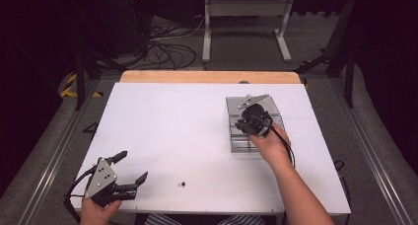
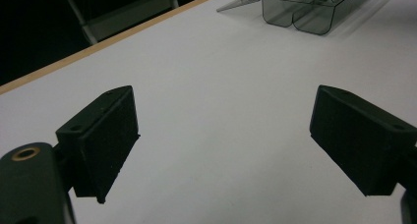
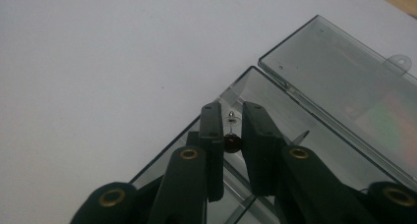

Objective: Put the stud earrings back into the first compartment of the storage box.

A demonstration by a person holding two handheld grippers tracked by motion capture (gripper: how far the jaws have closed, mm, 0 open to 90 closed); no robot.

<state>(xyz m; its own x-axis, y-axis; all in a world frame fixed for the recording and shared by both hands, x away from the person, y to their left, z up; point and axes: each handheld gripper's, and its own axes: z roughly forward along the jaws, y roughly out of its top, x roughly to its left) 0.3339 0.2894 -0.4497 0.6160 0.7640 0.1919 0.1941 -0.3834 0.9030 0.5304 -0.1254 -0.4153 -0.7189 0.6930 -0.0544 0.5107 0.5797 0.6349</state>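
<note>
The right claw (image 3: 231,130) is nearly shut, pinching a small earring (image 3: 232,141): a dark round bead with a thin silvery post and a clear backing, its long axis pointing toward twelve o'clock between the jaws. It hangs over a smoky clear plastic box (image 1: 241,144) with its lid (image 3: 344,91) open, at about two o'clock on the white desk (image 1: 172,126). A second dark bead (image 1: 183,184) lies at six o'clock. The left claw (image 1: 132,167), at eight o'clock, gapes wide and empty.

White table (image 1: 197,131); smoky-grey box (image 1: 237,141)
</note>
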